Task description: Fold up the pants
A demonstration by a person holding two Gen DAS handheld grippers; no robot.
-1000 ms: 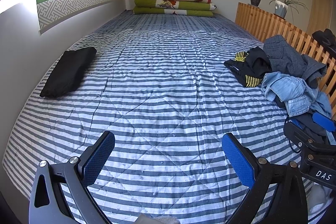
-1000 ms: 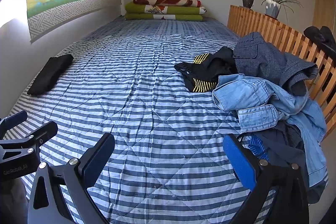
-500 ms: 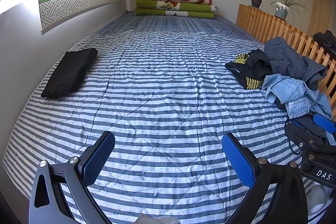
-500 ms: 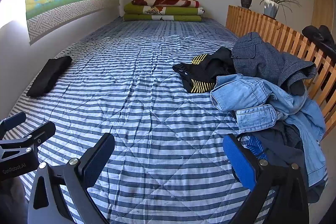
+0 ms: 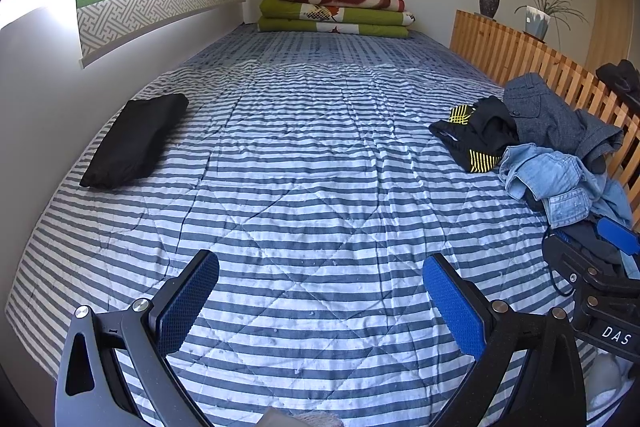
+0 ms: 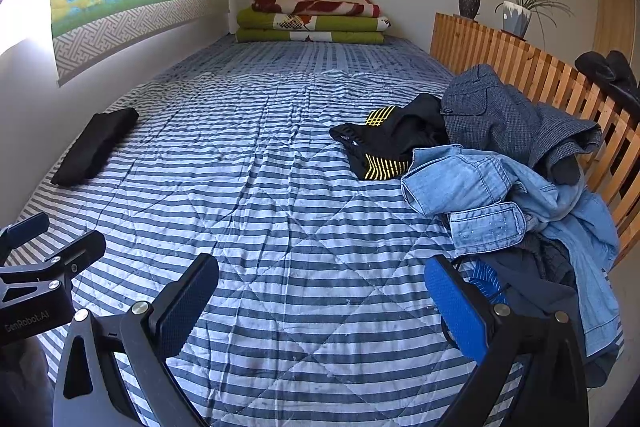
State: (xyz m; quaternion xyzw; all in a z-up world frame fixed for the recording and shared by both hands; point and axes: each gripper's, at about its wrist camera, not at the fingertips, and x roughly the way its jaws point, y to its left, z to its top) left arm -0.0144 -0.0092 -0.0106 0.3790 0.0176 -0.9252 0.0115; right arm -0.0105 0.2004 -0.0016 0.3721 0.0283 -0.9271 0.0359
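Over the last second very little is changed: both views are shifted only slightly, and no garment is touched, so a new fold is judged not yet begun. At far left, a black folded garment (image 5: 136,139) is seen lying flat near the wall, well apart from the tongs. The left gripper (image 5: 320,301) is held wide and empty over the bare striped quilt (image 5: 312,163). The right gripper (image 6: 320,303) is likewise spread wide, holding nothing. At right, the unfolded clothes pile (image 6: 504,171) is heaped by the wooden rail (image 6: 520,67), its dark lower edge just beside the right finger (image 6: 456,311).
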